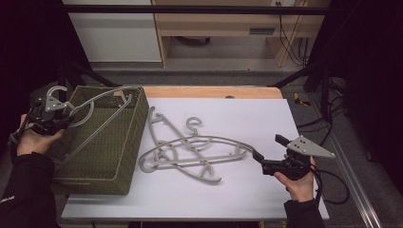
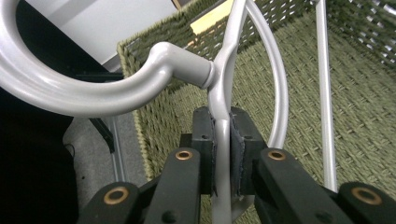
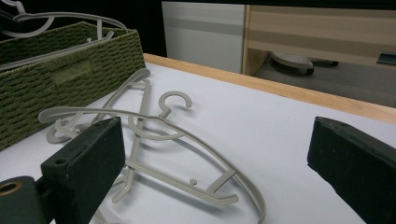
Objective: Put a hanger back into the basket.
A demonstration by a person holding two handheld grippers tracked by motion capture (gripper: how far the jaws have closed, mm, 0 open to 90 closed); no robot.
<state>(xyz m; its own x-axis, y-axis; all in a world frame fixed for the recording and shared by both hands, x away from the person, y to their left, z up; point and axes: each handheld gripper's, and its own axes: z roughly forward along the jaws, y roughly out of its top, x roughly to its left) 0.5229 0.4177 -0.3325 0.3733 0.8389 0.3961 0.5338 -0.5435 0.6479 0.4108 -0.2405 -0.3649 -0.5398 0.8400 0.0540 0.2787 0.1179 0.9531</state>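
Everything here hangs on the green woven basket at the left end of the tabletop. The left gripper hovers over the basket's outer left rim, clamped tight on the neck of a grey hanger just below its hook; in the left gripper view the pads pinch the hanger from both sides, with the hook curling back over the rim and outside the basket. From that grip the hanger's long axis runs away across the basket toward its far right corner, where its end pokes above the rim, while the straight bar slants down into the woven floor. So it lies tilted rather than flat, and I would judge that the coming move depends on lowering the hook end and swinging it inside the rim until the whole length fits within the walls. To the right of the basket a pile of hangers lies tangled on the tabletop, their long axes crossing. The right gripper sits just right of that pile, its jaws spread wide with nothing between them, clearly the nearer gripper for the next hanger.
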